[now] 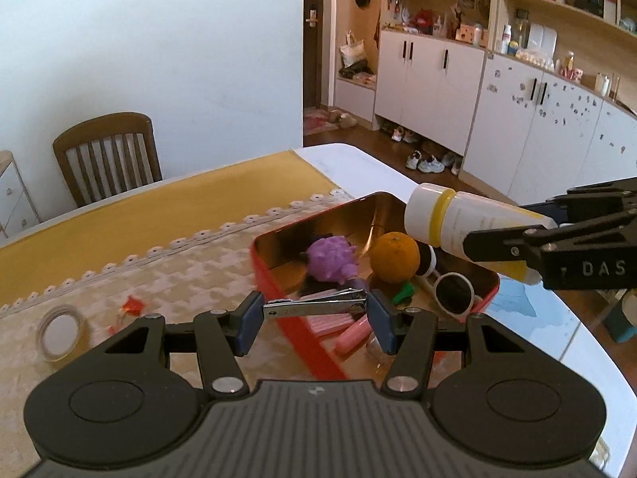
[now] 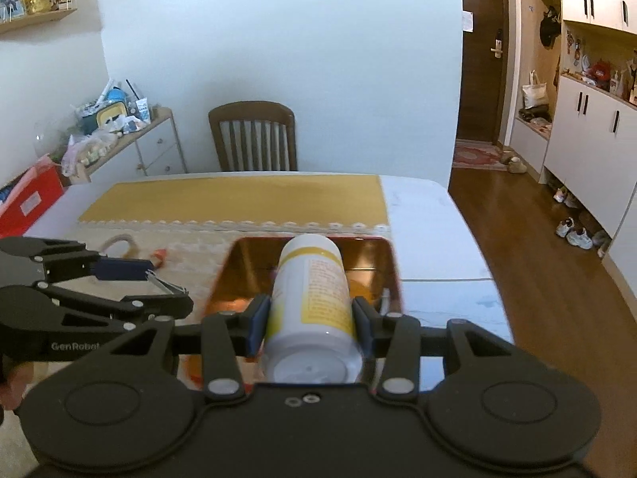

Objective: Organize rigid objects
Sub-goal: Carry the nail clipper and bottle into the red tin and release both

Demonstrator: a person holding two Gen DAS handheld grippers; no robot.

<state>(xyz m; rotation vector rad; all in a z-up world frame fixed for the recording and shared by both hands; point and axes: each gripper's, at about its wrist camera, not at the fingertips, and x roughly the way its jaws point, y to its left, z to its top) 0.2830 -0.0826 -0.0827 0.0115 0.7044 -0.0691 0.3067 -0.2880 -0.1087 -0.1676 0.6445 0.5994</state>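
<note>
Two grippers loaded over tin [image 1: 278, 279]; left gripper [image 1: 314, 320] clamps nail clipper [image 1: 314, 304] endwise; slip risk; right gripper [image 2: 310, 320] grips bottle [image 2: 312, 298]; bottle may hit orange [image 1: 394, 257], sunglasses [image 1: 454, 292].

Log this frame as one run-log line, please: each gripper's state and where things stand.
left gripper: shut on nail clipper, over red tin | right gripper: shut on white bottle, over tin | in tin: orange, sunglasses

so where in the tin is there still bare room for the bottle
Free: the tin's far left floor, behind the purple toy. Crowded: near and right side, with orange, sunglasses and pink items. Outside, bare mat between tape roll and tin.
</note>
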